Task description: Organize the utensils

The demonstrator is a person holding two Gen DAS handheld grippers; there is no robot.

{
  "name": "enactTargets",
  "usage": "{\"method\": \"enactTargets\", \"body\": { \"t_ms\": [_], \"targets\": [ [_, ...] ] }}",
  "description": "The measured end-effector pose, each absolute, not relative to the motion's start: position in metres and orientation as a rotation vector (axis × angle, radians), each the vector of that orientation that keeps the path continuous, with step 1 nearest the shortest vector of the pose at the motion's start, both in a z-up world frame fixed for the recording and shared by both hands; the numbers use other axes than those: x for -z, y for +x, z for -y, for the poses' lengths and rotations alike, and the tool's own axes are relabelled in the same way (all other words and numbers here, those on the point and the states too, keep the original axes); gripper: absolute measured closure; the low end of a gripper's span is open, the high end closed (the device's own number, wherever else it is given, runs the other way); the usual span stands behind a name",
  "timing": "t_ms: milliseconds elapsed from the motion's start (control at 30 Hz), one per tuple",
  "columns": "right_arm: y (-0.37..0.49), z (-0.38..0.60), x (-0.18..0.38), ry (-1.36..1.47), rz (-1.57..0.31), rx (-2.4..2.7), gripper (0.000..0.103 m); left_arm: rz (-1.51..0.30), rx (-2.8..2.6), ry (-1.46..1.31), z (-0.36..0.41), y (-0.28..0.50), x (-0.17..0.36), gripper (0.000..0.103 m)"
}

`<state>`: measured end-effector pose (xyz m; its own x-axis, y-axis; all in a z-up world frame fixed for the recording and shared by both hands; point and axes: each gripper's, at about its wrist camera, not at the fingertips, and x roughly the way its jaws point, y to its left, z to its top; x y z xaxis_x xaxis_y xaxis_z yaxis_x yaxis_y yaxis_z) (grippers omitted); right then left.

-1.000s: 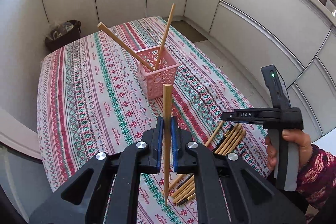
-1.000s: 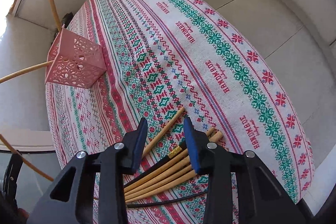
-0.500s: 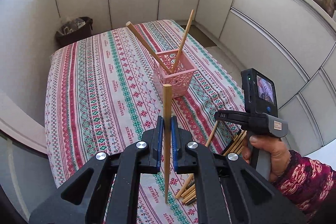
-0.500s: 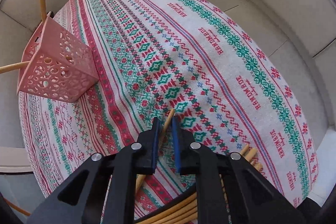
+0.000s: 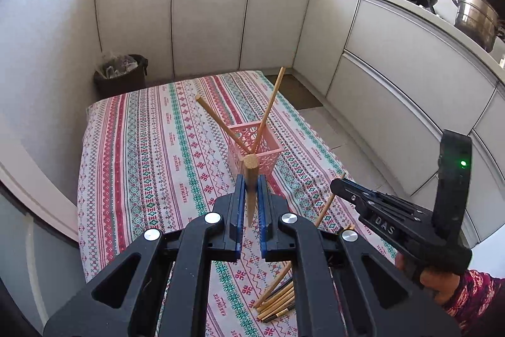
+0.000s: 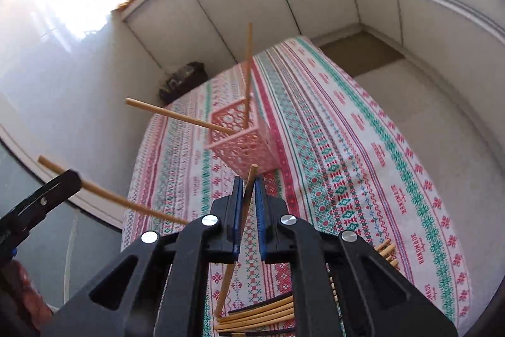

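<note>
A pink perforated basket (image 5: 255, 152) stands mid-table on the patterned cloth and holds two wooden chopsticks (image 5: 268, 112) that lean apart; it also shows in the right wrist view (image 6: 243, 144). My left gripper (image 5: 251, 188) is shut on a wooden chopstick (image 5: 251, 179), held above the table just before the basket. My right gripper (image 6: 249, 188) is shut on another wooden chopstick (image 6: 240, 223), lifted off the pile. A pile of wooden and dark chopsticks (image 5: 277, 299) lies at the table's near edge, also in the right wrist view (image 6: 262, 315).
The table (image 5: 142, 147) wears a red, green and white patterned cloth. White cabinets (image 5: 205, 21) ring the room. A dark waste bin (image 5: 121, 75) stands at the table's far left corner. Pots sit on the counter (image 5: 473, 18) at the right.
My right gripper has lifted a chopstick off the pile and tilted up toward the basket. My left gripper has risen and tilted, its chopstick now pointing at the basket.
</note>
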<state>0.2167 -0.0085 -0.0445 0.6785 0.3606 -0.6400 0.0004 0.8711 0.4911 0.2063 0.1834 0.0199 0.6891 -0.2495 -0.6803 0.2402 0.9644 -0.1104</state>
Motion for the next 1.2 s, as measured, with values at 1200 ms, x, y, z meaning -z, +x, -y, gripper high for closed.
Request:
{"method": "enactTargets", "body": {
  "t_ms": [1200],
  "targets": [
    [0.283, 0.075, -0.112, 0.424, -0.499, -0.193, 0.097, -0.533, 0.103, -0.059, -0.138, 0.292, -0.094, 0.097]
  ]
}}
